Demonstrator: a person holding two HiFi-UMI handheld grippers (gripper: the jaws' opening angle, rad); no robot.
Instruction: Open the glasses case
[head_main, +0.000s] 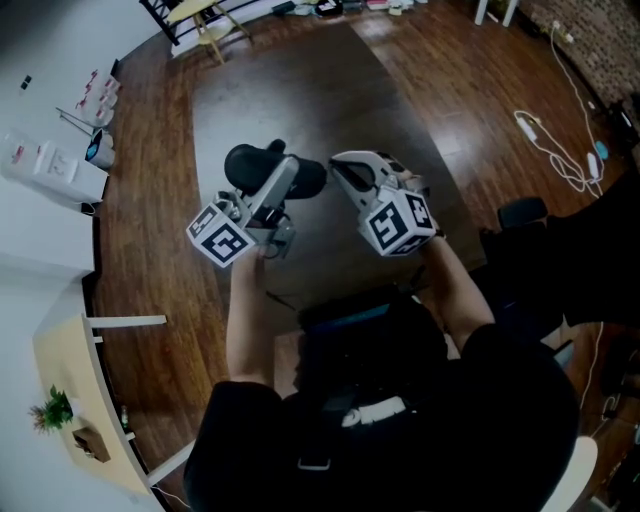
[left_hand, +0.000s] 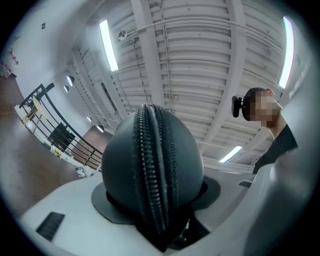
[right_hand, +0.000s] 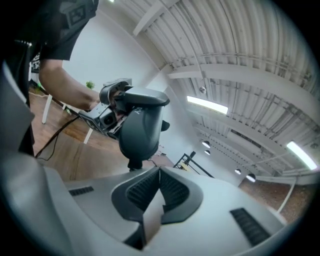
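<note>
I have my left claw (head_main: 283, 182) clamped around the dark, zippered glasses case (left_hand: 150, 170), which it holds in the air over the wooden floor (head_main: 450, 90), while my right claw (right_hand: 159, 172) is pressed together, tips just beside the case's end.

Dark, matt glasses case (left_hand: 150, 170) here, a finely textured shell that looks cloth-covered, with a zip (left_hand: 152, 165) of small hard teeth running down the seam. My left gripper (left_hand: 155, 200) is smooth pale grey plastic with a dull finish, and its pads (left_hand: 107, 205) are flat, dark and matt. My right gripper (right_hand: 159, 192) has the same pale plastic, with dark, ribbed, rubbery-looking pads (right_hand: 142, 190). The marker cube (head_main: 222, 238) has matt black-and-white print. Below is the floor (head_main: 420, 90), brown wood boards with a soft sheen.
</note>
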